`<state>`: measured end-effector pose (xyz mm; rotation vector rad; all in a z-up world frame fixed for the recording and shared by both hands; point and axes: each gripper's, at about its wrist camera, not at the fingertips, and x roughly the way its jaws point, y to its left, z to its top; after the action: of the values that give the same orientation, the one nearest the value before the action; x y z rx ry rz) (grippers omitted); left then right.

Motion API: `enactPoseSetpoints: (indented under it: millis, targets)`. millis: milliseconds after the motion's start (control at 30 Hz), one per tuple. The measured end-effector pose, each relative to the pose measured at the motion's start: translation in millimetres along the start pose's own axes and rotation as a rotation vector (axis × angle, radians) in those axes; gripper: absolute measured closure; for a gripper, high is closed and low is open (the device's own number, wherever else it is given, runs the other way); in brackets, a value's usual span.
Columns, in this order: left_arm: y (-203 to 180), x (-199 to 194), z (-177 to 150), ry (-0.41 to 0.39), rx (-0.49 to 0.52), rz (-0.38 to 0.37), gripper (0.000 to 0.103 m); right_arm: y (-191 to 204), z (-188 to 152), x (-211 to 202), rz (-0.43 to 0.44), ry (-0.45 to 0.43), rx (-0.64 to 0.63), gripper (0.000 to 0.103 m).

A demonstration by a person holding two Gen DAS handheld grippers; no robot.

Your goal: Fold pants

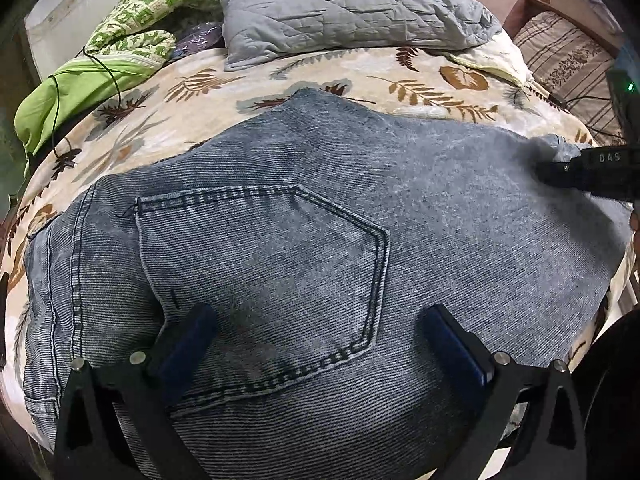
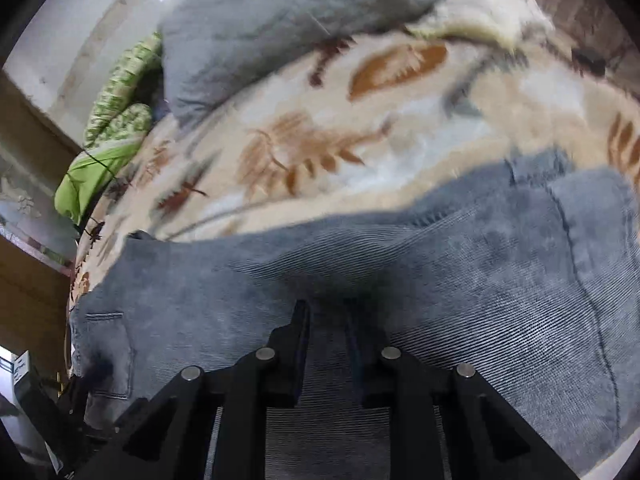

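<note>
Blue-grey jeans lie folded lengthwise on a leaf-patterned blanket, back pocket up. My left gripper is open, its fingers spread just above the pocket, holding nothing. My right gripper shows at the right edge of the left wrist view, by the leg fabric. In the right wrist view the jeans fill the lower half and my right gripper has its jaws close together, pinching a fold of denim. That view is blurred.
A grey quilted pillow lies at the head of the bed. Green patterned cloth and a black cable lie at the far left. A striped cushion sits at the right.
</note>
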<state>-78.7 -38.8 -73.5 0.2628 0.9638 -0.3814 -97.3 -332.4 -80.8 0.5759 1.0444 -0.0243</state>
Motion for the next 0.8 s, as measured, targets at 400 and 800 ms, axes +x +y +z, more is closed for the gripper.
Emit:
enactPoseSetpoints:
  millis: [400, 800]
  targets:
    - [-4.6, 0.6, -4.3, -0.067, 0.001, 0.033, 0.000, 6.5, -5.4, -14.4, -0.017, -0.069, -0.122, 0.082]
    - [-8.4, -5.7, 6.2, -0.012, -0.004, 0.064, 0.000, -14.0, -20.8, -43.5, -0.041, -0.136, -0.090, 0.082]
